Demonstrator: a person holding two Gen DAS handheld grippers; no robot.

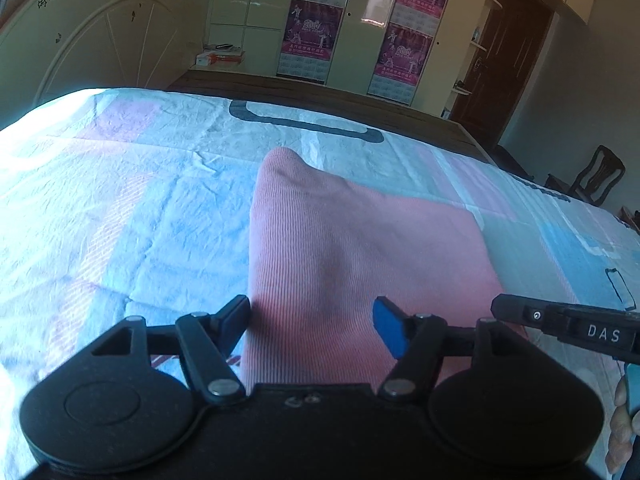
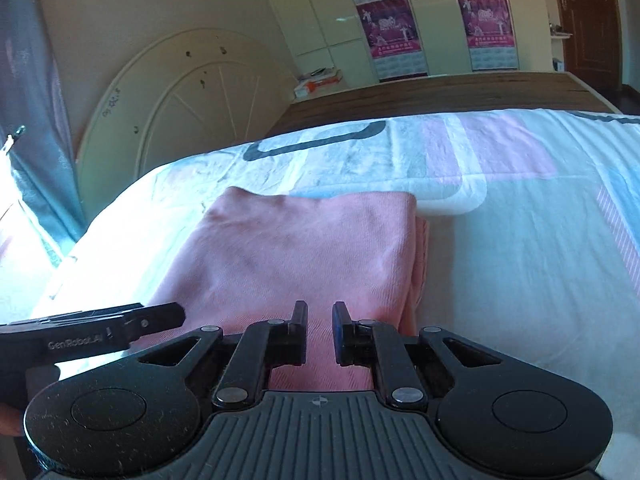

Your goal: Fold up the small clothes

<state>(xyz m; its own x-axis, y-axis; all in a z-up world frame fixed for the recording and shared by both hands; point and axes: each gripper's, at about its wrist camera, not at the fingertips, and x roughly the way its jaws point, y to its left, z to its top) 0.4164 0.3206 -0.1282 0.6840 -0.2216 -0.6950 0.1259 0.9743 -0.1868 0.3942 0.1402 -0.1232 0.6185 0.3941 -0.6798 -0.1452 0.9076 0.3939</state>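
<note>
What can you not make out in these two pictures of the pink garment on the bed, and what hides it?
- Near edge of the pink garment: left wrist view, hidden behind the left gripper.
- Whether the right gripper pinches cloth: right wrist view, narrow gap between jaws, contact unclear.
- Garment type: folded layers hide its shape.
- Poster print: too small.
- Hand: cut off by the edge.

A bed (image 1: 120, 208) covered by a crumpled sheet in pale blue, pink and white blocks fills the foreground. At its far end stands a cream arched headboard (image 2: 192, 100) with radiating lines. Beyond the bed runs a cream wardrobe (image 1: 248, 12) hung with magenta calendar posters (image 1: 314, 28). Right of the wardrobe is a dark brown door (image 1: 516, 48). A dark wooden chair (image 1: 596, 176) stands below the door. Bright light washes the bed's left side.
</note>
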